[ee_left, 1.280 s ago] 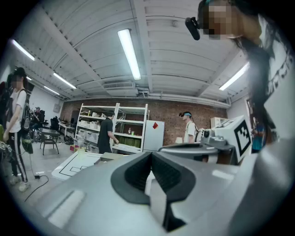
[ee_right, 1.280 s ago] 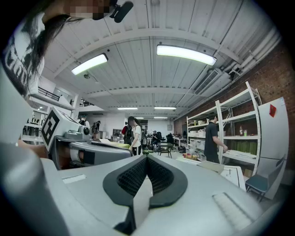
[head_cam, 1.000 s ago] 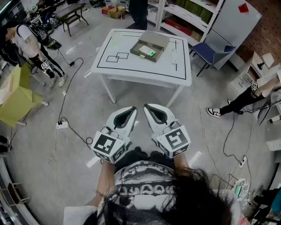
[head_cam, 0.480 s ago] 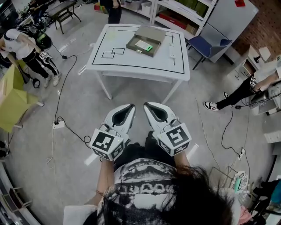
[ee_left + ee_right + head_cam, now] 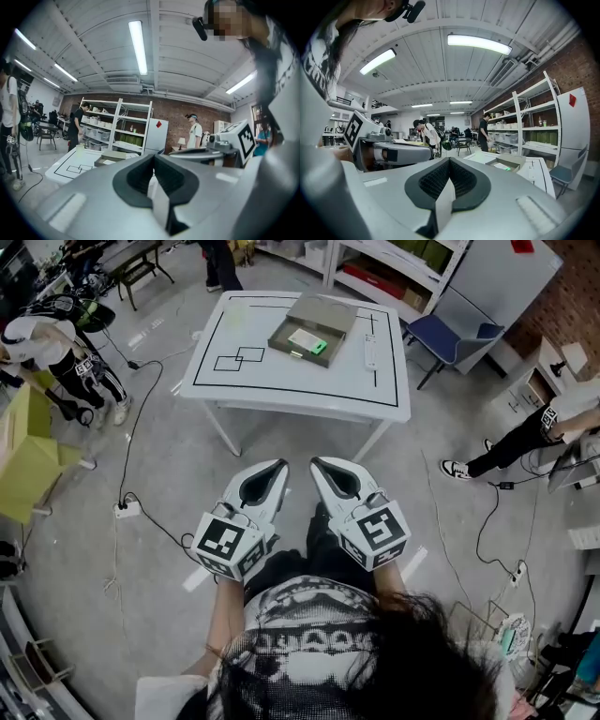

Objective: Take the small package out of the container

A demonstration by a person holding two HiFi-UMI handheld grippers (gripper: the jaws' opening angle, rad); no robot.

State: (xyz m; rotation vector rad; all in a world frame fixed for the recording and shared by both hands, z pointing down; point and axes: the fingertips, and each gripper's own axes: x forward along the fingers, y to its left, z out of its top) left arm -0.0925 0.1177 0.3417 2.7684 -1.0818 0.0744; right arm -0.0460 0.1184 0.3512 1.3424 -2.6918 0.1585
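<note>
Head view, container (image 5: 324, 315) on table (image 5: 281, 382)

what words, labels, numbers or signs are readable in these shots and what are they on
No readable text.
Black-and-white square markers on left gripper and right gripper: patterns, not words.
White-and-green label on small package in grey open container: too small.
Red diamond sign on white cabinet: no lettering visible.

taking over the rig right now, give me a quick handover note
Grippers: left gripper shut and empty; right gripper shut and empty beside it. Both are held short of the table.
Things: the small package lies inside the open container on the table.
Done: nothing yet, the package is untouched.
Left: reach the table, open a gripper, grip the package and lift it out.
</note>
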